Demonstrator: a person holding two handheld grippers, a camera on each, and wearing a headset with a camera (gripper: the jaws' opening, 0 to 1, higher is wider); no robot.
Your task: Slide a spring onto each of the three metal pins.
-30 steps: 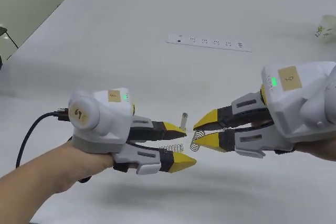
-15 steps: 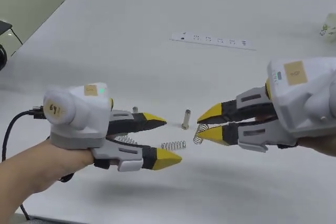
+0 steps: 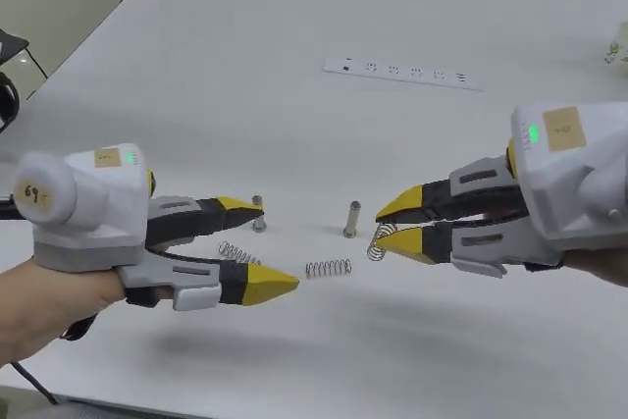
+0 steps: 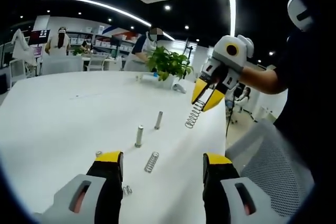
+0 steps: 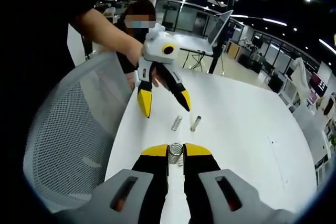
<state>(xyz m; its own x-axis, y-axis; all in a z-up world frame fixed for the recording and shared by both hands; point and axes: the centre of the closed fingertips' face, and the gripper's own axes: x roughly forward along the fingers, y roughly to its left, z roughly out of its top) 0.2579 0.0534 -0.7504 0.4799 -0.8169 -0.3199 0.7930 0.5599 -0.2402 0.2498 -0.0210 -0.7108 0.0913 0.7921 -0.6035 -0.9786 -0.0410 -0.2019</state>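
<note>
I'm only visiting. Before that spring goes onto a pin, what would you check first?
1. Right gripper shut on the held spring: ok.
2. Nearest pin upright and bare: ok.
3. Held spring lined up over that pin: not ok, it hangs beside it.
4. Left gripper open and out of the way: ok.
5. Two loose springs lying on the table for later: ok.
6. Grip firm enough: cannot tell.

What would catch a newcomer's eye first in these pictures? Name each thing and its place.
The right gripper, at right in the head view, pinches a small spring above the white table. The left gripper faces it, open. Between them a metal pin stands upright beside a loose spring lying flat.
</note>
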